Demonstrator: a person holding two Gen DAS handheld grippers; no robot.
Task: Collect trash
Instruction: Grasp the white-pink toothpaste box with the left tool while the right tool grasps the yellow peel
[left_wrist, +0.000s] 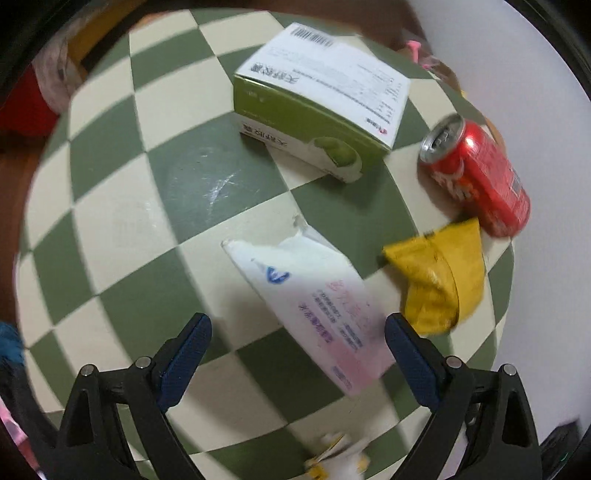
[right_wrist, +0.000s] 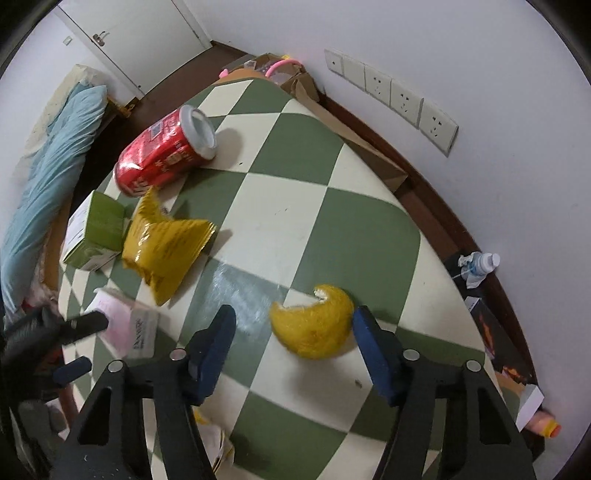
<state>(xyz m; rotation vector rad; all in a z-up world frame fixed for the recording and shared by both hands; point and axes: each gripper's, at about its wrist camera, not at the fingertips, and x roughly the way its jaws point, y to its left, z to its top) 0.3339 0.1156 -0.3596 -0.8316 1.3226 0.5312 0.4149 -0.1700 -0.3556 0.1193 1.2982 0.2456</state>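
Observation:
On the green-and-cream checkered table (left_wrist: 122, 229) lie a white-and-pink packet (left_wrist: 317, 310), a crumpled yellow wrapper (left_wrist: 439, 280), a red soda can (left_wrist: 480, 177) on its side and a green-and-white box (left_wrist: 317, 107). My left gripper (left_wrist: 298, 334) is open, its fingers either side of the packet's near end. My right gripper (right_wrist: 293, 326) is open around a yellow fruit peel (right_wrist: 314, 325). The right wrist view also shows the can (right_wrist: 162, 151), wrapper (right_wrist: 166, 243), box (right_wrist: 96, 232), packet (right_wrist: 125, 325) and the left gripper's fingers (right_wrist: 88, 321).
A small yellow-and-white scrap (left_wrist: 340, 458) lies at the table's near edge. A wall with sockets (right_wrist: 402, 99) runs along the table's far side. A cardboard box (right_wrist: 288, 77), a plastic bottle (right_wrist: 480, 264) and a blue bedding roll (right_wrist: 48, 177) sit around the table.

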